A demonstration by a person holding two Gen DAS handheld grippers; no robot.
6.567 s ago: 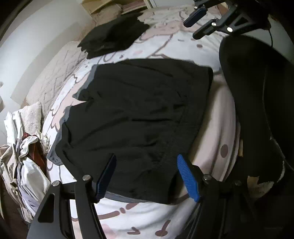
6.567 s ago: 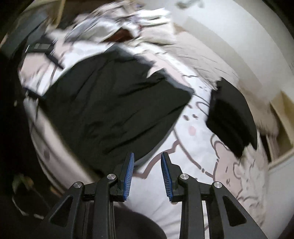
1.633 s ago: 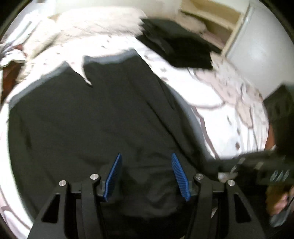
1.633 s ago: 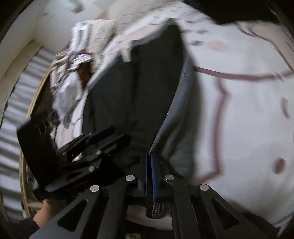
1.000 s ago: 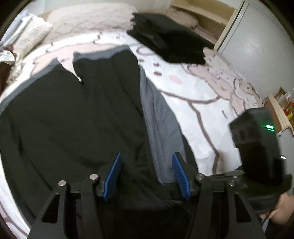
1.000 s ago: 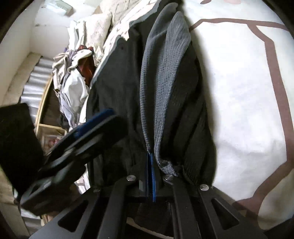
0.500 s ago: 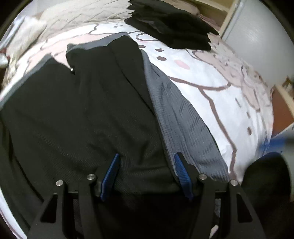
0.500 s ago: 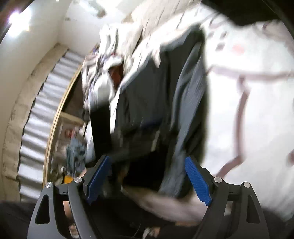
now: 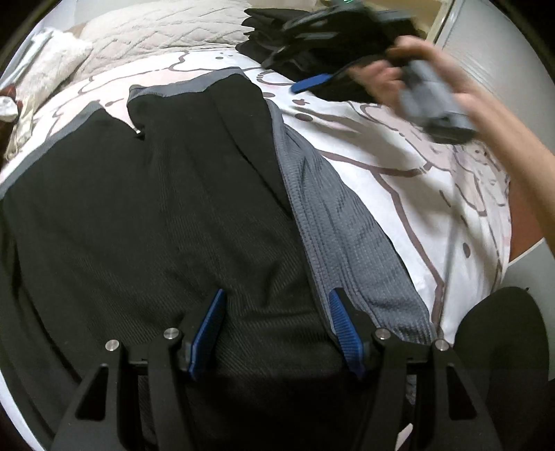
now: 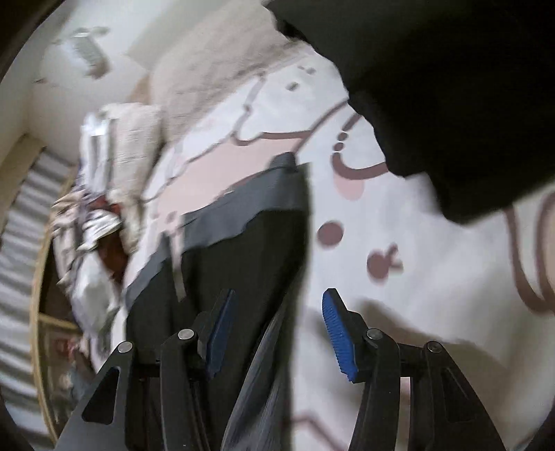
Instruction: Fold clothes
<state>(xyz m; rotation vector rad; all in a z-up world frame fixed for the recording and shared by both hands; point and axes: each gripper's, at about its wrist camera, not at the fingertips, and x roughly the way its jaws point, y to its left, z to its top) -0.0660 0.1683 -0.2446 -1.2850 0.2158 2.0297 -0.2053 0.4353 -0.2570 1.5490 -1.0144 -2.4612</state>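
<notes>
A pair of black shorts [image 9: 173,208] lies spread on the bed, its right side turned over so the grey inner face [image 9: 347,225] shows as a long strip. My left gripper [image 9: 275,333] hovers open over the near end of the shorts, with flat cloth under its pads and nothing pinched. My right gripper [image 10: 279,333] hangs above the far leg's right edge [image 10: 242,260]; its jaws are closing and the pads touch nothing. In the left wrist view a hand [image 9: 416,69] carries it at the top right, where one blue pad [image 9: 310,83] shows.
A stack of folded black clothes [image 10: 451,104] sits at the far right of the printed bedsheet [image 9: 416,194]. A heap of unfolded laundry [image 10: 97,225] lies at the far left, near a quilted pillow [image 9: 156,31]. A white cupboard door [image 9: 485,52] stands beyond the bed.
My right gripper let go of the grey edge it was pinching, opened, and swept away to the far end of the shorts. The turned-over strip stays lying flat. The left gripper barely moved.
</notes>
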